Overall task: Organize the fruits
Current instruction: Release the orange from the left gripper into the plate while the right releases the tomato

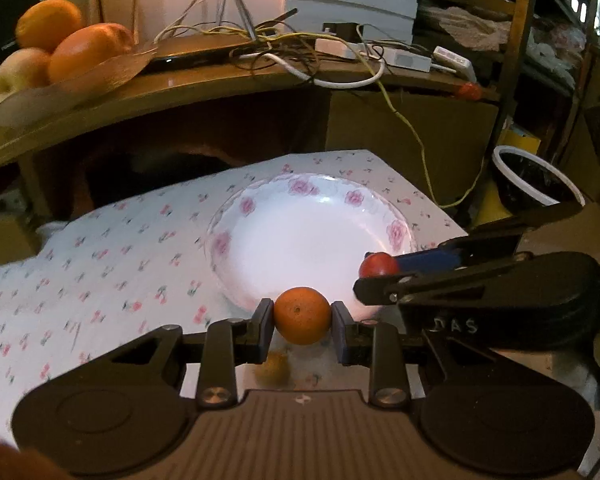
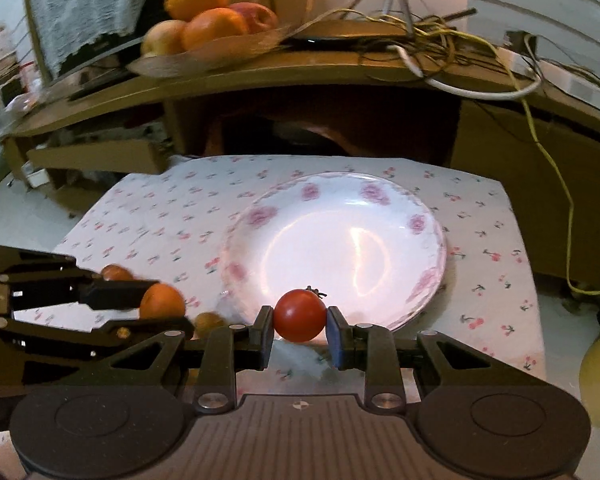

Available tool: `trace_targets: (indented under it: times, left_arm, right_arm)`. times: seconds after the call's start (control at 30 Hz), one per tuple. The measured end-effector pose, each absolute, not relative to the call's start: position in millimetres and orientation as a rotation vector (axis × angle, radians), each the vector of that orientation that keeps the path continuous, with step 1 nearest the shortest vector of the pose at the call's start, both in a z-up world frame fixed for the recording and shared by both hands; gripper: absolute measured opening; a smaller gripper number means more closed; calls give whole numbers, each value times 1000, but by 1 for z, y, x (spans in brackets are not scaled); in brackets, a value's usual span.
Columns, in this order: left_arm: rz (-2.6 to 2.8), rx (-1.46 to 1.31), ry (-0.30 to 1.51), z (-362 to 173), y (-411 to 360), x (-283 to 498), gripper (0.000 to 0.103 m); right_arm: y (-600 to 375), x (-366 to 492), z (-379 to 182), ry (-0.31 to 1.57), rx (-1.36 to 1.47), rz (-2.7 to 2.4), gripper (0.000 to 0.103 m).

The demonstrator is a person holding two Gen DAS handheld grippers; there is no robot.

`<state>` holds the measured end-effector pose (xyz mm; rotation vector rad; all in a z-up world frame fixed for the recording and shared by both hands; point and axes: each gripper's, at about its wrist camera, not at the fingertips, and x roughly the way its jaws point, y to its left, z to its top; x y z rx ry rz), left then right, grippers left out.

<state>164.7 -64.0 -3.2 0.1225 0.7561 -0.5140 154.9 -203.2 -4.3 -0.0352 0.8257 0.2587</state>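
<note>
Left gripper (image 1: 302,316) is clamped on a small orange (image 1: 302,315) right at the near edge of the flowery plate (image 1: 260,216), and the right gripper (image 2: 299,322) pinches a cherry tomato (image 2: 299,315) at that same near rim. Two more small fruits (image 2: 209,322) sit on the tablecloth (image 2: 172,208) beside the plate's left edge. Farther back, a dish of oranges and apples (image 2: 204,20) sits on the desk (image 2: 320,68).

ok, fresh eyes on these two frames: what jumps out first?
Both grippers are loaded: the left gripper pinches a small orange, the right gripper a red tomato, both at the near rim of the empty floral plate on the cherry-print cloth. Behind, a dish of larger fruit sits on the wooden shelf.
</note>
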Motion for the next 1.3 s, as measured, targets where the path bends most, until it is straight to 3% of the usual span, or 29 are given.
trace_targets:
  times: [0.63,1.3]
  left_arm:
    - [-487,131,777,-22,-73,189,35]
    - [-460,90,767,-11,-60,185,42]
  right_arm:
    - [-208,174,-19,845,-69,189,30]
    - [-204,173,-13,809,-84,174,34]
